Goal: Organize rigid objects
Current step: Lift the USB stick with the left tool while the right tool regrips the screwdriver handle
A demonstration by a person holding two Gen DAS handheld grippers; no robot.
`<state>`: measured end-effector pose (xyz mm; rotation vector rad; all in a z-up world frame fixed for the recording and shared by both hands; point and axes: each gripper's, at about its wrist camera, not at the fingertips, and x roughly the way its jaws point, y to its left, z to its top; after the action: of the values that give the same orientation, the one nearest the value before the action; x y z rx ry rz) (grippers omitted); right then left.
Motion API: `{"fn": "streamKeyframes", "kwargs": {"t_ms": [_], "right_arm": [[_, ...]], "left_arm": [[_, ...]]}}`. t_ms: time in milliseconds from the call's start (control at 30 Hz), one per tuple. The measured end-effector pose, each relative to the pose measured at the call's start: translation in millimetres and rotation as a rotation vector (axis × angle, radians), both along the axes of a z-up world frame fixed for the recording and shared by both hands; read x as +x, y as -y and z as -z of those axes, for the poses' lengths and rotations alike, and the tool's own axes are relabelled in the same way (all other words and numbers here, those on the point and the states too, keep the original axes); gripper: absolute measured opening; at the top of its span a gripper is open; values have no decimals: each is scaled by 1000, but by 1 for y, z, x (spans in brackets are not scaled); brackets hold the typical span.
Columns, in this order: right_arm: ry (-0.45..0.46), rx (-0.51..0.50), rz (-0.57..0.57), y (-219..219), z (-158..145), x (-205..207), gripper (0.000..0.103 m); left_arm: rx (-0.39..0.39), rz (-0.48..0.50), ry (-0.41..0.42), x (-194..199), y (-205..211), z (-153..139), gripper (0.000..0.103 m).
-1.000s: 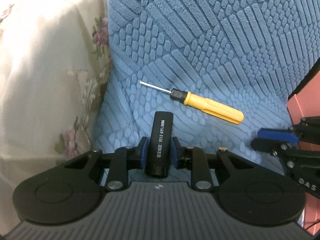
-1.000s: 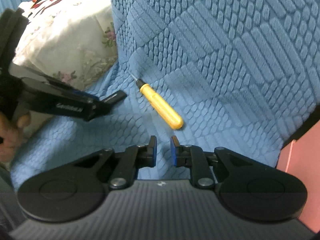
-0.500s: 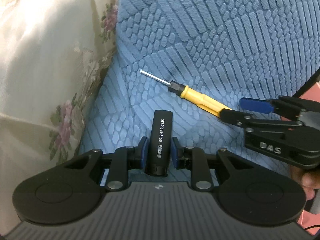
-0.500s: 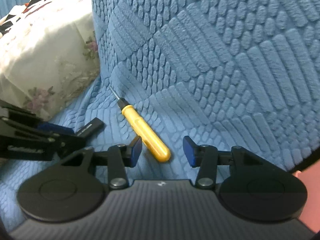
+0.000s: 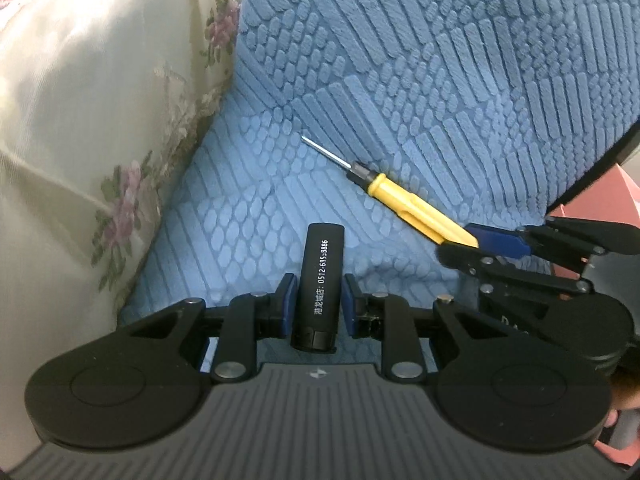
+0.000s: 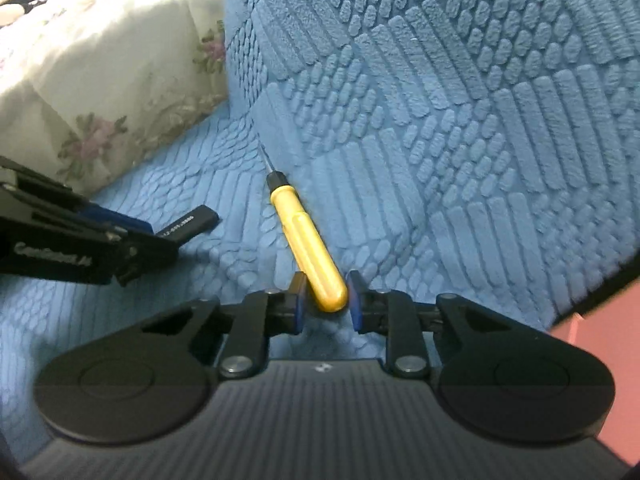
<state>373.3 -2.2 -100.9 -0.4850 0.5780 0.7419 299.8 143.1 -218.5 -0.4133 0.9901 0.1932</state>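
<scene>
1. My left claw point(image 5: 314, 304) pinches a black stick point(image 5: 322, 276) with white print, gripped around its lower half, so its free end points out toward twelve o'clock over the blue textured cover point(image 5: 440, 80).

2. I hold the stick clear of the cover, a grip that looks firm enough to carry it while my other hand works.

3. My right claw point(image 6: 327, 300) has come to the butt of the yellow screwdriver point(image 6: 308, 244), and its jaws are closing, the rounded end of the handle between the blue pads point(image 6: 299, 300). I judge the pads to be touching the handle on both sides, though the grip is only at the very tip.

4. The screwdriver lies on the cover in the crease where the seat meets the back, its thin metal shaft pointing toward eleven o'clock in the right wrist view. That crease likely keeps it from rolling.

5. In the left wrist view the right claw reaches in from three o'clock, which leaves the shaft free.

6. A flowered cloth point(image 5: 80, 120) covers the nine o'clock side; a pink surface point(image 6: 600, 380) shows at four o'clock, too little to name.

7. Such a short hold on a smooth handle may slip or swing once lifted.
</scene>
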Motion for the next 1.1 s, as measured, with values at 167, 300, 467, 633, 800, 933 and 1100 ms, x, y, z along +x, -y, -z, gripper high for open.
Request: {"fn": "streamKeyframes", "kwargs": {"t_ms": [167, 300, 467, 633, 800, 933, 1100], "right_arm": [[1, 5, 28, 12, -4, -23, 23], [1, 3, 58, 25, -2, -47, 22], [-15, 15, 99, 48, 5, -75, 21], [-49, 45, 159, 72, 13, -104, 21], [-36, 22, 176, 84, 21, -137, 20], [-86, 49, 214, 94, 28, -155, 20], [-128, 66, 230, 104, 37, -177, 20]], "left_arm": [[-38, -1, 8, -17, 8, -1, 28], [-56, -1, 14, -32, 19, -2, 28], [-84, -5, 20, -53, 35, 3, 28], [-107, -7, 21, -75, 53, 2, 28], [-120, 3, 17, -91, 78, -6, 28], [-118, -8, 10, -107, 93, -8, 28], [-152, -15, 4, -125, 101, -5, 28]]}}
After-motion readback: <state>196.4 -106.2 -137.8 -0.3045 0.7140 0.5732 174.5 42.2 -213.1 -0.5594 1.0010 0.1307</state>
